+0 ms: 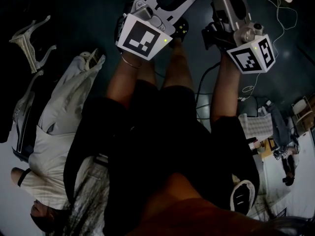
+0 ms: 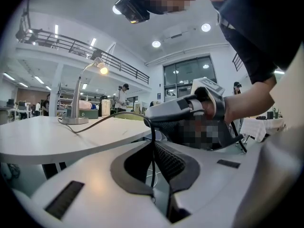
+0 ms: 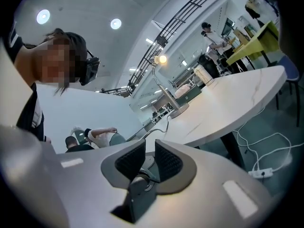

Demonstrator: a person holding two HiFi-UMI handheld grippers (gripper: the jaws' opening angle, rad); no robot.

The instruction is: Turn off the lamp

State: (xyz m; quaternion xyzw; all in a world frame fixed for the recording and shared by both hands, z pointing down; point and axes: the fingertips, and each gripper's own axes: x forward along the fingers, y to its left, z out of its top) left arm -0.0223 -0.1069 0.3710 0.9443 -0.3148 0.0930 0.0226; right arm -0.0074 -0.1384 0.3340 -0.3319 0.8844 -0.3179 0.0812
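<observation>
Beside the white surface [image 2: 52, 144], off its near edge, a person in dark clothes [image 1: 162, 146] stands over the dark floor [image 1: 83, 14] with a gripper in each hand. Both are held up in the air, clear of the surface and touching nothing on it.

The left gripper [image 2: 153, 148] has its jaws a little apart with nothing between them. A thin black cable [image 2: 153, 132] hangs in front of the gap. The right gripper [image 3: 150, 152] also has its jaws parted by a narrow gap and is empty. In the left gripper view it sits level with the surface's edge with a hand wrapped round its handle. The marker cubes [image 1: 142, 36] show on both from the head view.

The lamp [image 2: 75, 119] stands upright on the surface, toward the end far from the grippers and well apart from both. It has a round base, a thin curved neck and a head [image 3: 162, 59] that is glowing, so the light is on. A cord [image 2: 97, 121] runs from the lamp base across the surface toward its near edge. A white power strip [image 3: 259, 173] and loose white wire lie on the floor under the surface's edge. Other people stand well beyond the surface, too small to detail.
</observation>
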